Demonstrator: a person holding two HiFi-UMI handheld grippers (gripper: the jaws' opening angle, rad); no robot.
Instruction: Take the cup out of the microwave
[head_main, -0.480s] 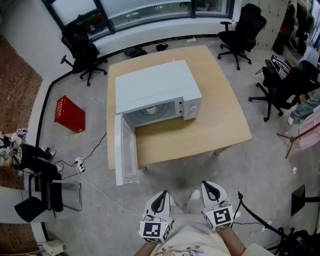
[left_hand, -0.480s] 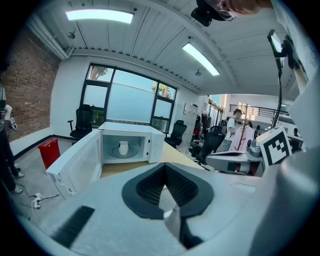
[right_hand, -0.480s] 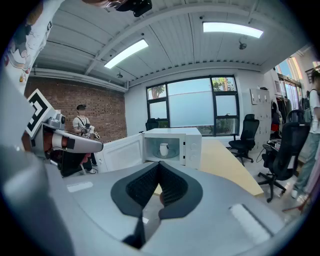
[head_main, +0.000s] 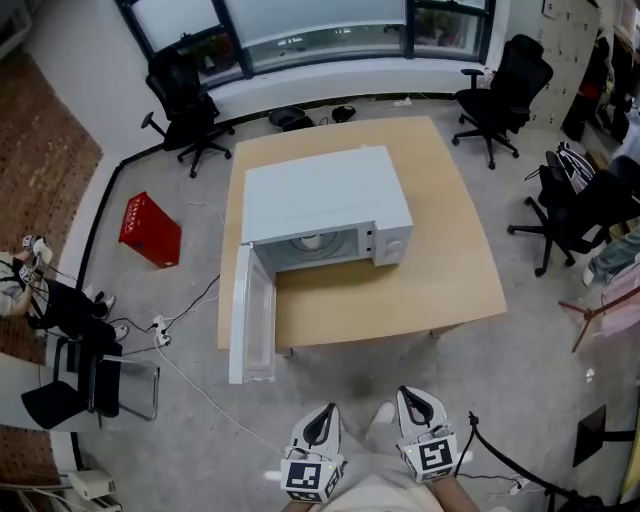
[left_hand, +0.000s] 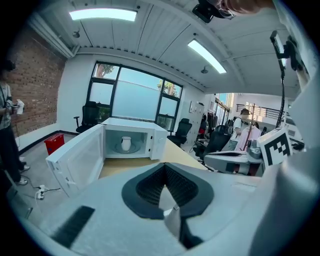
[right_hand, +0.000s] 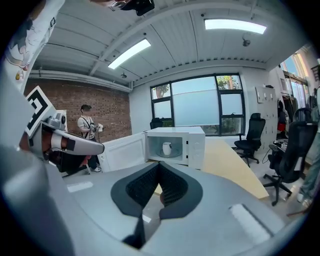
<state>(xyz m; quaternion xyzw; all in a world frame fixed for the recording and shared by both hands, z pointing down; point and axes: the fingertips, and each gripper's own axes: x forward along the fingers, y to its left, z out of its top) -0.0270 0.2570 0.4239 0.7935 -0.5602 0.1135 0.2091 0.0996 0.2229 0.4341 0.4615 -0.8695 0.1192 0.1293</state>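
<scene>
a pale wooden table (head_main: 440, 285) bears the white microwave oven (head_main: 325, 195), door (head_main: 252, 320) open, small white cup (left_hand: 126, 144) inside. left gripper (head_main: 321, 413) and right gripper (head_main: 413, 397), seemingly closed and empty, remain well back; approach barely begun.

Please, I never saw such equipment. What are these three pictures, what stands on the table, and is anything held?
No robot: a person holds tongs, one per hand. The top-down picture comes from a camera on the person's head; it shows the left tongs and right tongs at the bottom. The other two pictures come from cameras riding on each tongs. On the wooden table stands a white microwave, its door open, a white cup inside. Both tongs are shut and hold nothing.
</scene>
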